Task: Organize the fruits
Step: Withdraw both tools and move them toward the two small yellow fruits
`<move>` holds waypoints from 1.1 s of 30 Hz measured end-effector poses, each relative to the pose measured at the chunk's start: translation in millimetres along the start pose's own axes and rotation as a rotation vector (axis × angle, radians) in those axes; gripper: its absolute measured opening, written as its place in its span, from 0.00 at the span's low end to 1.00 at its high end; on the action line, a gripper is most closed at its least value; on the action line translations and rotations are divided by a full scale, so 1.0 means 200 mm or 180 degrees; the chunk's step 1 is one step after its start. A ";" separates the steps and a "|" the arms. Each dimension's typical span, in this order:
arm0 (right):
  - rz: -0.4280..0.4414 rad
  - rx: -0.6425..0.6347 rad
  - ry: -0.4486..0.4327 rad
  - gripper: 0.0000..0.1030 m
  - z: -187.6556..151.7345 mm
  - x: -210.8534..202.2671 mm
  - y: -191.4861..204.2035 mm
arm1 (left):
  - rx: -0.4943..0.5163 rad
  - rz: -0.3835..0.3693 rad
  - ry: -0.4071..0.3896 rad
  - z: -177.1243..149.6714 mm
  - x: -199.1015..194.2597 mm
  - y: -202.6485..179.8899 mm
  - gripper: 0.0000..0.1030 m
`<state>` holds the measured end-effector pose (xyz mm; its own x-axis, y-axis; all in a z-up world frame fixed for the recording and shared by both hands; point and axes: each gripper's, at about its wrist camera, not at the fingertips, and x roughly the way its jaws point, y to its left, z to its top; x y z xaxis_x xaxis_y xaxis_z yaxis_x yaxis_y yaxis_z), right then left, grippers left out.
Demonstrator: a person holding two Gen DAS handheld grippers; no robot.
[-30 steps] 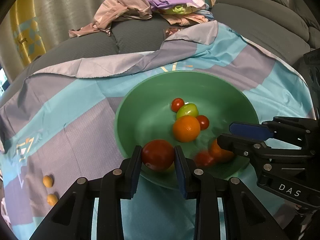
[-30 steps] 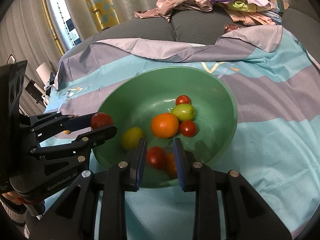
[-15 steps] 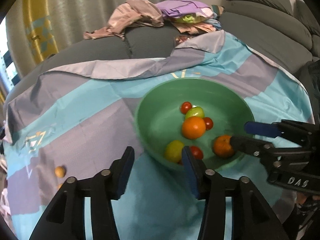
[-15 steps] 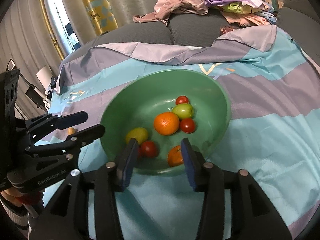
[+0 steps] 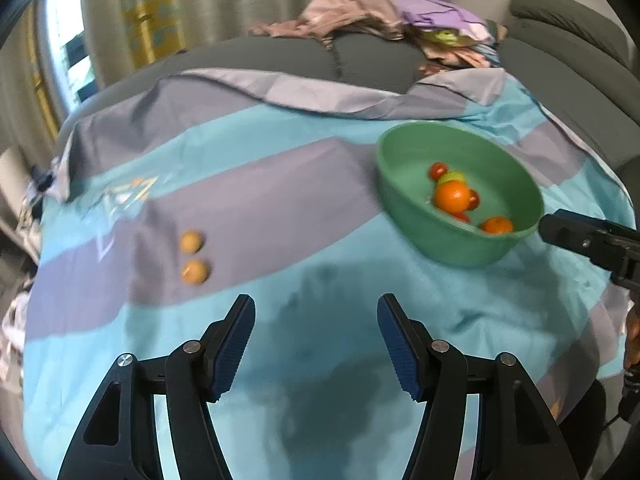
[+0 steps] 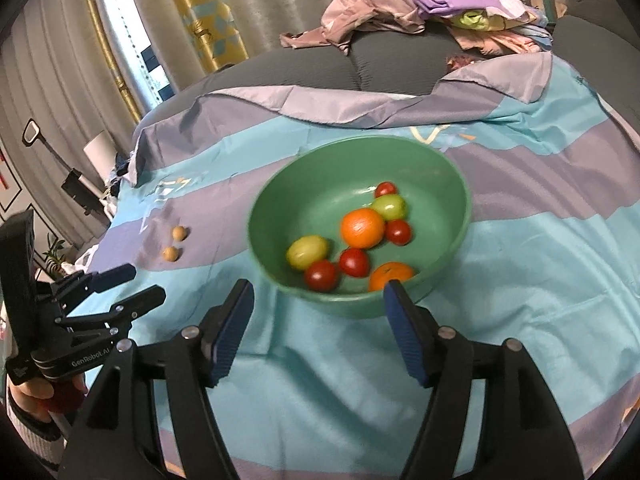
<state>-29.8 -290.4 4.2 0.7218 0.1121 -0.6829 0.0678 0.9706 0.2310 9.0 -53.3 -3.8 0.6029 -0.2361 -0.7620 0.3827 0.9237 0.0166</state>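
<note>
1. The left tool [image 5: 316, 334], black with blue ribbed pads, stands wide open and empty over the striped turquoise and grey-purple cloth [image 5: 320, 264], to the left of the round green plastic bowl [image 6: 456, 184].
2. Two small tan round fruits [image 6: 175, 244] lie close together on a grey-purple stripe, well apart from the bowl on its left.
3. Inside the bowl, from its left side: a yellow-green oval fruit [image 6: 307, 252], then two dark red tomatoes [image 6: 320, 275] side by side, touching or nearly so.
4. At the bowl's middle sits a large orange [image 6: 362, 227]; a green round fruit [image 6: 389, 207] and a small red tomato [image 6: 385, 189] lie behind it, another red tomato [image 6: 398, 231] just to its right.
5. A smaller orange [image 6: 390, 274] rests against the bowl's near wall.
6. The right tool [image 6: 318, 330], jaws spread wide and holding nothing, hovers just in front of the bowl's near rim.
7. A heap of pink and purple clothes [image 6: 420, 12] lies on the grey sofa [image 6: 320, 64] far behind the bowl.
</note>
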 end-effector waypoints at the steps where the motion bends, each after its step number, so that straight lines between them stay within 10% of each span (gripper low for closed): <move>1: 0.0018 -0.0017 0.0009 0.65 0.00 0.00 0.02 | -0.0042 0.0022 0.0006 -0.02 -0.01 0.03 0.62; 33: 0.0407 -0.0632 0.0495 0.65 -0.08 0.26 0.51 | -0.0872 0.0178 0.0054 -0.33 -0.05 0.54 0.61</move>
<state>4.8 -182.0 -19.0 0.6005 0.2529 -0.7586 -0.1644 0.9675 0.1923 -0.6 69.2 -37.4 0.6051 -0.1795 -0.7756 0.1442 0.9828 -0.1150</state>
